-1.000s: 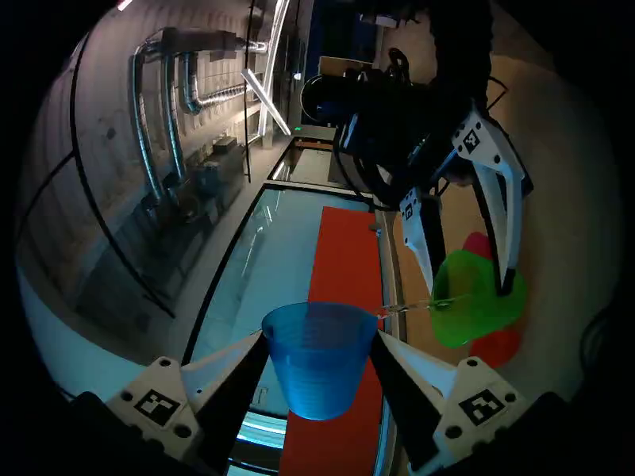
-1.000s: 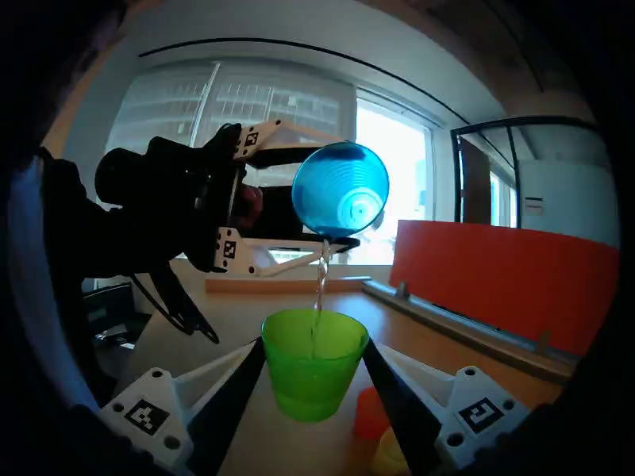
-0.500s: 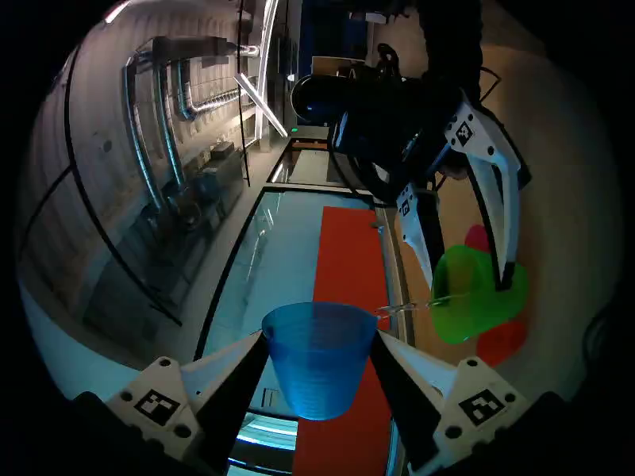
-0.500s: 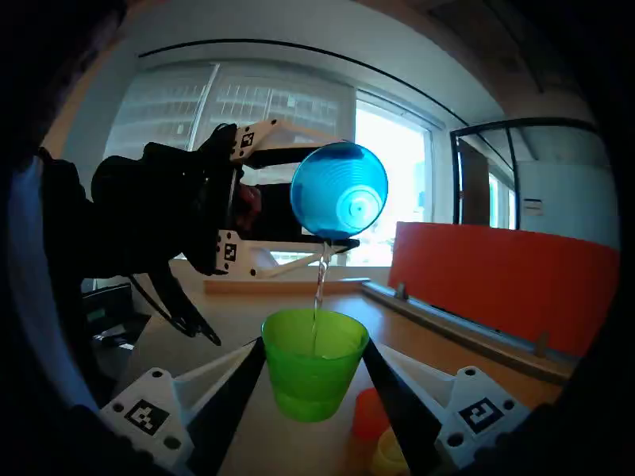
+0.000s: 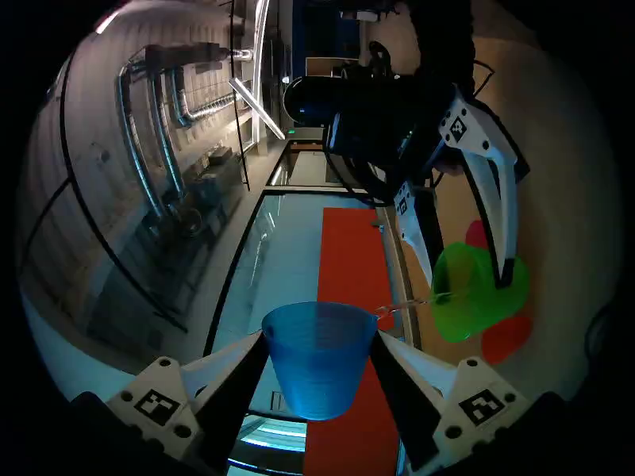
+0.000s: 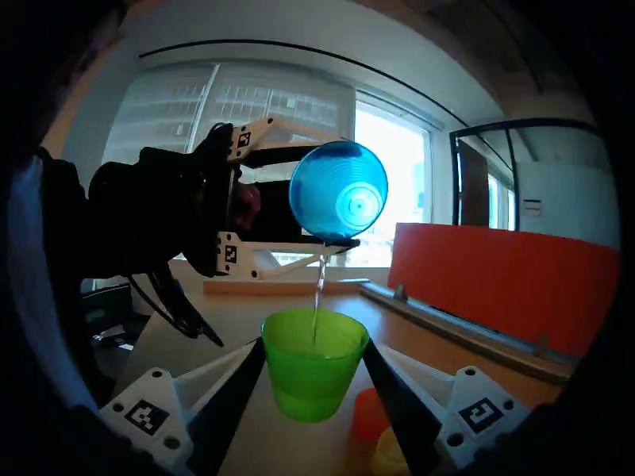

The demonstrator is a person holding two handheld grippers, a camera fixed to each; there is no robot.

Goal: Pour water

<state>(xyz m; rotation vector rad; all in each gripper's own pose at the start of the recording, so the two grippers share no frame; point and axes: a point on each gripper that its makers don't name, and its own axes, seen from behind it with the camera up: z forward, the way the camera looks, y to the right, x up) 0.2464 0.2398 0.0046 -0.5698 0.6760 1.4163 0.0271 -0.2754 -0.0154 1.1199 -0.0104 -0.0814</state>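
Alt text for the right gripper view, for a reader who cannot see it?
The left gripper tips a blue cup so a thin stream of water falls into a green cup held upright in the right gripper. Bright windows lie behind, an orange panel to the right.

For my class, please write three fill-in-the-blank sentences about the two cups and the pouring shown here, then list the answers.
1. The left gripper is shut on a translucent blue plastic cup, tipped so that ____ runs out of it.
2. The thin stream lands inside a green plastic cup gripped by the right gripper, so the cup being filled is the ____ one.
3. Of the two cups, the ____ one is held higher.

Missing words: water; green; blue.
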